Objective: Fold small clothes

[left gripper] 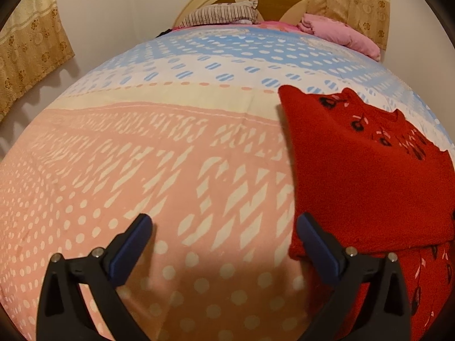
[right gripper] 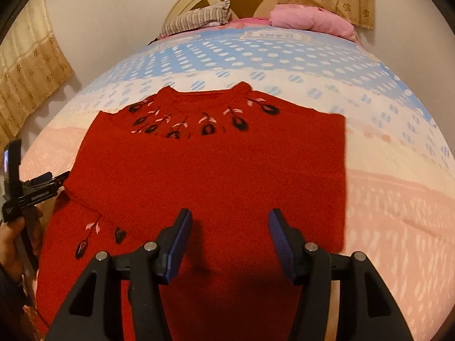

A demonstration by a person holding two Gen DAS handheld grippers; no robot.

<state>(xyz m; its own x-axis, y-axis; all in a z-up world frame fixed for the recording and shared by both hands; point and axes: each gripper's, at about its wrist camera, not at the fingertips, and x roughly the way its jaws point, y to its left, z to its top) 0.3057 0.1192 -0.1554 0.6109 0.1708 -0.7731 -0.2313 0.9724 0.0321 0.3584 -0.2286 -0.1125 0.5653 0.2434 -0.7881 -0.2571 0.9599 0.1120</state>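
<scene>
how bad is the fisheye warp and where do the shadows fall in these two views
Left wrist view: strong barrel distortion bulges the bedspread into a dome; soft shadow under the left gripper. Right wrist view: same bulge, dark shadow on the red sweater beneath the right gripper.

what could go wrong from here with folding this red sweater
The left tongs are open over the bedspread, beside the red sweater; closing there might pinch the sheet instead of its edge. The right tongs hang open over the sweater's middle, so a grab there could bunch the layers. The lower part looks already folded under, and a tug may undo it.
</scene>
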